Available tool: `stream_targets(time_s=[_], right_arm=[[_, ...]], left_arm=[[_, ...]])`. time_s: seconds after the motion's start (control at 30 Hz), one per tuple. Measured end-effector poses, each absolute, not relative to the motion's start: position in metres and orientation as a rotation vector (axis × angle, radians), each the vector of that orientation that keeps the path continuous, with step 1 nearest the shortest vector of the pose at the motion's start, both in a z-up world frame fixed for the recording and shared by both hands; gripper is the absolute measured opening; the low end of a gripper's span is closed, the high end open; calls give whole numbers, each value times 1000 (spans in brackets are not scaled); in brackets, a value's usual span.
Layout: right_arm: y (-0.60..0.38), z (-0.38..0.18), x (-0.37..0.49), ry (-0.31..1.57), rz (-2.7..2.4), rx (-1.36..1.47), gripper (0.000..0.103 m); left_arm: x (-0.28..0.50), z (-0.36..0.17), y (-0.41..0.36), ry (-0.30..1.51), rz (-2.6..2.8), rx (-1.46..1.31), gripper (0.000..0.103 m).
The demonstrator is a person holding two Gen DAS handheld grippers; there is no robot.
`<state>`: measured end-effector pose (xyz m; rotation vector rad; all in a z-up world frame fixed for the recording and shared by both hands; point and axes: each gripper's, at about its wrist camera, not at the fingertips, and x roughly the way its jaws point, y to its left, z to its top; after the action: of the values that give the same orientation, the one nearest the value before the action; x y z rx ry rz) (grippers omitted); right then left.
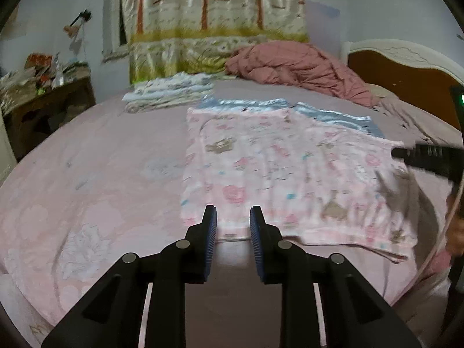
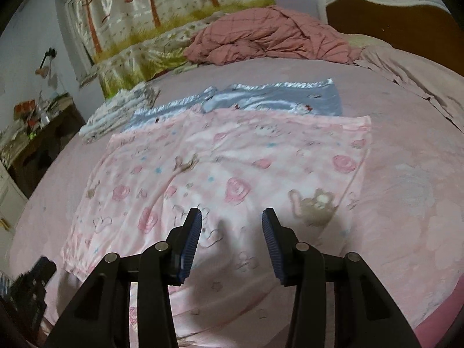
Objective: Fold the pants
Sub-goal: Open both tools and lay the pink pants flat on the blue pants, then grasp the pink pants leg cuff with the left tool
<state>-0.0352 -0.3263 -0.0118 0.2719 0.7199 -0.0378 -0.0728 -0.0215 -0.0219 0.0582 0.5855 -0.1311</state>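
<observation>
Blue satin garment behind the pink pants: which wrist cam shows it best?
Right wrist. The blue satin garment shows a wide panel with small prints, beyond the pink pants. The left wrist view catches only a thin strip along the pants' far edge.

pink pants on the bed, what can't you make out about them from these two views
- Pink pants: the print is motion-blurred in both views.
- Near hem, right wrist view: hidden behind the right claw.
- Right edge, left wrist view: smeared and crossed by the right claw's black body.
- Blue pants: mostly covered by the pink pair.
- Left claw: open, holding nothing.
</observation>
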Motion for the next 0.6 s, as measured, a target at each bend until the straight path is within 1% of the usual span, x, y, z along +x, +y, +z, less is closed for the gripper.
stream_targets(time_s=[0.07, 0.13, 0.17, 0.2, 0.23, 0.27, 0.33, 0.37, 0.43, 0.5, 0.6], right_arm=[[-338, -2, -37, 683, -39, 290, 45], [-359, 12, -40, 643, -44, 326, 52], [-374, 18, -38, 625, -43, 351, 60], [-388, 22, -35, 620, -39, 375, 62], [-402, 24, -31, 621, -49, 402, 62], [-418, 25, -25, 623, -73, 441, 62], [-460, 23, -9, 623, -94, 543, 62], [-471, 20, -4, 627, -94, 563, 62], [-500, 11, 10, 646, -123, 605, 62], [-521, -1, 18, 651, -158, 639, 62], [-543, -24, 31, 669, -128, 723, 62]], left_arm=[[-78, -21, -34, 555, -143, 89, 25], [-82, -21, -48, 531, -164, 109, 29], [-83, -22, -53, 525, -175, 112, 29], [-84, -22, -59, 519, -189, 111, 32], [-84, -22, -64, 518, -203, 110, 38], [-85, -23, -69, 518, -215, 110, 43], [-84, -23, -78, 517, -228, 110, 60], [-84, -24, -81, 518, -231, 112, 64], [-82, -25, -87, 517, -230, 117, 80], [-80, -26, -92, 515, -233, 117, 84], [-75, -30, -102, 530, -250, 126, 85]])
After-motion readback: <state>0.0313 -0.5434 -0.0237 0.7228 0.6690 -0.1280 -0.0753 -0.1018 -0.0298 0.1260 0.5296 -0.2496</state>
